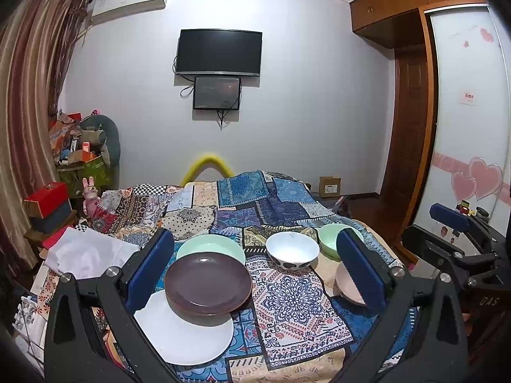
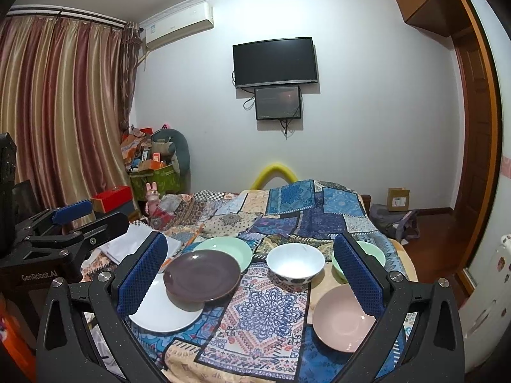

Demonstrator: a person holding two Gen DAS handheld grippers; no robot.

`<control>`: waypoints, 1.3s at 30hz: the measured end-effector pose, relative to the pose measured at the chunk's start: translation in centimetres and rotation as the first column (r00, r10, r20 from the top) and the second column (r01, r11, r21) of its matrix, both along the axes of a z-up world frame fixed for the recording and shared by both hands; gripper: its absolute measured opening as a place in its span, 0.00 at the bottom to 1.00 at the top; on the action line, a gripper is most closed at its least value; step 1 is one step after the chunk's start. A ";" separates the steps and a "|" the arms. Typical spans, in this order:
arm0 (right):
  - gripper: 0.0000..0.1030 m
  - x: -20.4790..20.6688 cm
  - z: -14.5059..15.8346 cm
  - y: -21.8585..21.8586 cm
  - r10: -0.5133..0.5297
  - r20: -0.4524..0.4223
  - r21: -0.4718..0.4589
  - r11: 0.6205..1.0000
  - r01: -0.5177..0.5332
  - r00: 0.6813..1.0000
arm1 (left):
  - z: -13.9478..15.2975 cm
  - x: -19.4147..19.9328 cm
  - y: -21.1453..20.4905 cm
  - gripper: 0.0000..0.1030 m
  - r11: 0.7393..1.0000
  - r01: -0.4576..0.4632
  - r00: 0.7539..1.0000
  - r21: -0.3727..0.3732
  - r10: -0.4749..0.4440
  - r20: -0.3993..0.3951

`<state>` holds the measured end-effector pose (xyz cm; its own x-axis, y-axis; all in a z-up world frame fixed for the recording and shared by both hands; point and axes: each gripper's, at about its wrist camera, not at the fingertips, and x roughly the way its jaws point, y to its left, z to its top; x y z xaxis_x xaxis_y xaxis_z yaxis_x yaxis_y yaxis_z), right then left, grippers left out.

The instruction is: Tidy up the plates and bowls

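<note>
On the patchwork cloth, a brown plate (image 1: 207,282) (image 2: 202,275) rests partly on a white plate (image 1: 185,335) (image 2: 164,312), with a pale green plate (image 1: 212,246) (image 2: 225,249) just behind. To the right stand a white bowl with dark spots (image 1: 293,252) (image 2: 295,263), a green bowl (image 1: 330,241) (image 2: 373,253) and a pink bowl (image 1: 346,284) (image 2: 343,317). My left gripper (image 1: 255,268) is open above the near dishes, holding nothing. My right gripper (image 2: 250,274) is open too, empty, its right finger overlapping the pink bowl's view.
The dishes sit on a bed covered by a patchwork quilt (image 1: 274,204) (image 2: 306,210). White folded fabric (image 1: 86,252) lies at the left edge. Boxes and clutter (image 1: 80,146) stack at the far left by curtains; a wardrobe (image 1: 463,111) stands right.
</note>
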<state>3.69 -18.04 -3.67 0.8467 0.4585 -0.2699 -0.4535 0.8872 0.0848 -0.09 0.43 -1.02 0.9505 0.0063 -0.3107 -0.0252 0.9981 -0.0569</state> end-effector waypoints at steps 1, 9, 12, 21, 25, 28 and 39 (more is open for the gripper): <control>1.00 0.0 0.0 0.0 0.002 -0.001 0.000 1.000 -0.002 1.000 | 0.0 0.0 0.0 1.00 1.000 0.000 1.000 0.000 0.000 0.000; 1.00 0.1 -0.1 -0.1 0.004 -0.003 0.001 1.000 -0.004 1.000 | 0.0 0.0 0.0 1.00 1.000 -0.001 1.000 0.003 0.001 -0.001; 1.00 0.1 -0.1 0.0 0.002 -0.005 0.003 1.000 -0.002 1.000 | -0.1 0.0 0.0 1.00 1.000 0.000 1.000 0.001 0.000 -0.002; 1.00 0.1 0.0 0.2 0.000 -0.004 0.002 1.000 0.000 1.000 | -0.1 0.0 -0.1 1.00 1.000 0.003 1.000 0.000 -0.003 -0.003; 1.00 0.0 0.0 0.2 -0.001 -0.001 0.004 1.000 0.001 1.000 | -0.1 0.0 0.0 1.00 1.000 0.006 1.000 -0.001 -0.006 -0.007; 1.00 0.0 0.1 0.3 -0.002 0.002 0.005 1.000 0.002 1.000 | 0.0 0.0 0.1 1.00 1.000 0.008 1.000 -0.003 -0.008 -0.008; 1.00 -0.1 -0.1 0.4 0.002 0.003 0.013 1.000 -0.002 1.000 | 0.0 0.0 0.1 1.00 1.000 0.009 1.000 -0.004 -0.009 -0.009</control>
